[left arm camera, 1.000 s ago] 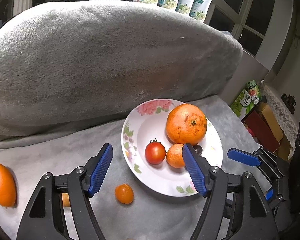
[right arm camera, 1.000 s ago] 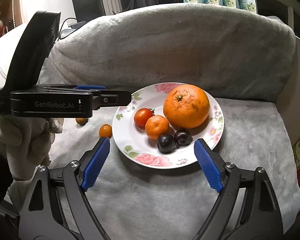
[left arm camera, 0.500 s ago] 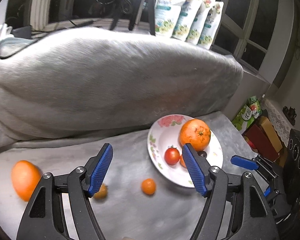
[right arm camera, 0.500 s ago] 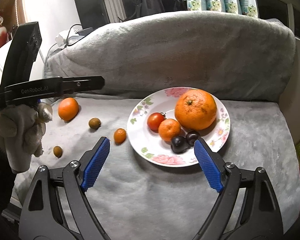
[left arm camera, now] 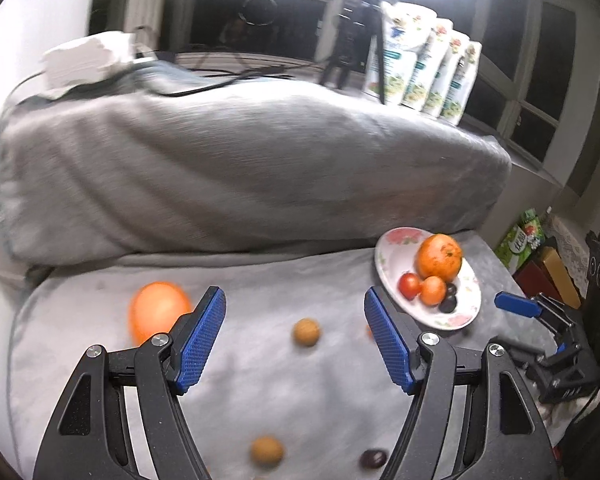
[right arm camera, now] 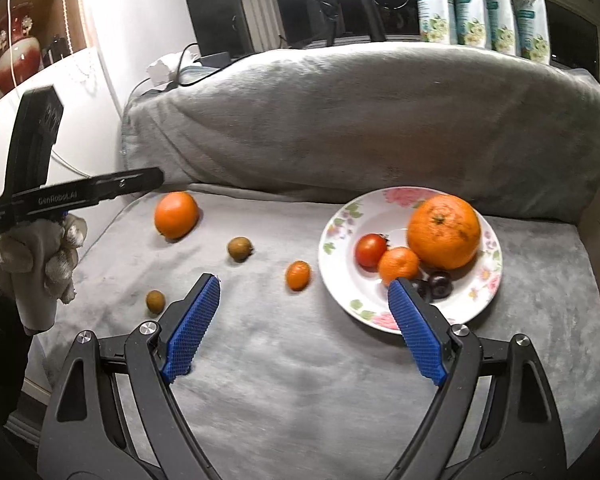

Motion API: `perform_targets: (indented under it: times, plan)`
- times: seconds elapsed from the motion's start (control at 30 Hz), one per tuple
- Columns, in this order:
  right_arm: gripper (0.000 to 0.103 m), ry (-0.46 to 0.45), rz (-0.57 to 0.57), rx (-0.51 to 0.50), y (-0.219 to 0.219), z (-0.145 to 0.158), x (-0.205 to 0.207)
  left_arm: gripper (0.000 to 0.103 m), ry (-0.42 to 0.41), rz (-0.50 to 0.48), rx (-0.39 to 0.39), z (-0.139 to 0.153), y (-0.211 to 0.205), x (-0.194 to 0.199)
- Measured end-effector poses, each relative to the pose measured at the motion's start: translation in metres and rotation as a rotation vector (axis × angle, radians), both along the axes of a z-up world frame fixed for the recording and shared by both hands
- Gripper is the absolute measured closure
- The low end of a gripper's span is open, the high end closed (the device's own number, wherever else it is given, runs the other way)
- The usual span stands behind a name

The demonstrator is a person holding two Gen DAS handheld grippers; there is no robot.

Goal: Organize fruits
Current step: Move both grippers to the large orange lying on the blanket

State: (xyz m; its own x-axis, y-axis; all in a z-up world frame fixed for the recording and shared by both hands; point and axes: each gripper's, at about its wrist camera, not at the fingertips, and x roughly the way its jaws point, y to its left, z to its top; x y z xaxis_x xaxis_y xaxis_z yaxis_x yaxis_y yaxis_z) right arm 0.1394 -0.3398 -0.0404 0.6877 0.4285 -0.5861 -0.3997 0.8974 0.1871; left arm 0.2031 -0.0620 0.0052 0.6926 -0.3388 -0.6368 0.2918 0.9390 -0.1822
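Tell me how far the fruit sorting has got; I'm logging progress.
Partly done. The plate holds a big orange, a tomato, a mandarin and dark fruits. Both tongs, left and right, are open and empty. Left on the blanket: an orange, a kumquat and two brown fruits.

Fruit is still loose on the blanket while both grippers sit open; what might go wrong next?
1. The plate already holds a big orange, tomato, tangerine and dark fruits; additions may roll off.
2. The loose orange lies near the cushion's left edge and might roll away if nudged.
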Motion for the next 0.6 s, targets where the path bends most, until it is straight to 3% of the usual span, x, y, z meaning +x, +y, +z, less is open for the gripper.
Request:
perform_targets:
  times: [0.37,0.6]
  plan:
    - [0.014,0.041,0.074,0.010,0.045,0.006,0.020,0.031,0.014,0.115,-0.037,-0.022,0.068,-0.018]
    - [0.014,0.112,0.116,0.007,0.088,0.008,0.047,0.031,0.026,0.131,-0.048,-0.040,0.088,-0.015]
